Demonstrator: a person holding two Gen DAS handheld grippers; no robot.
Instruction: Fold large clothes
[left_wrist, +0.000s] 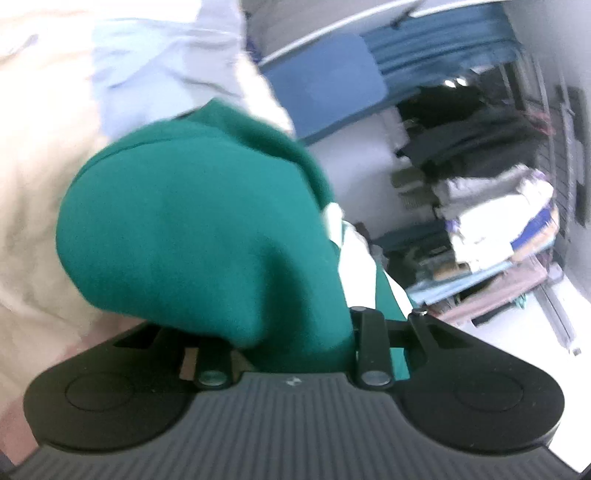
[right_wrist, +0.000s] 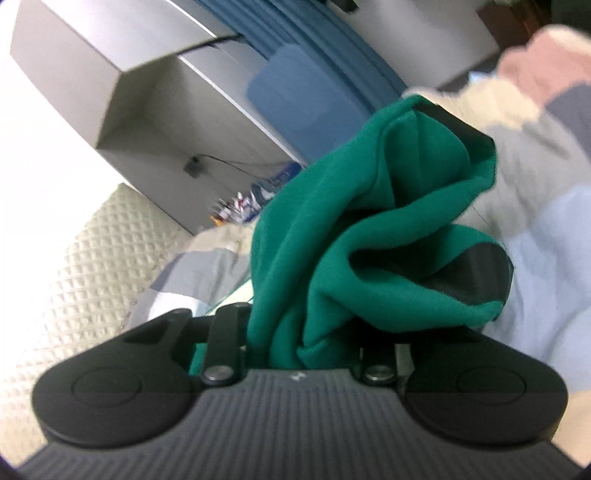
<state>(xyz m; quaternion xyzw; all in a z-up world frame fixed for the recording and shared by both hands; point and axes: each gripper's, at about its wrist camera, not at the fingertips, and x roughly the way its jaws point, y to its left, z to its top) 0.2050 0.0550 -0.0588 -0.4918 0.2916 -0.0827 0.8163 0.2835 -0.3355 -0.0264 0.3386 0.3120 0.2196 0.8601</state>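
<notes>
Left view alone shows stacked laundry (left_wrist: 491, 218); right view, a quilted cover (right_wrist: 74, 280).

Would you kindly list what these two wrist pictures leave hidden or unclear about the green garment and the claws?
- Left wrist view: the left claw has its fingers wrapped in the green garment, so the pads cannot be seen.
- Right wrist view: bunched green garment covers most of the right claw; only dark finger ends show.
- Both views: the garment's type and full shape cannot be told.
- Left wrist view: the shelf piles are blurred.
</notes>
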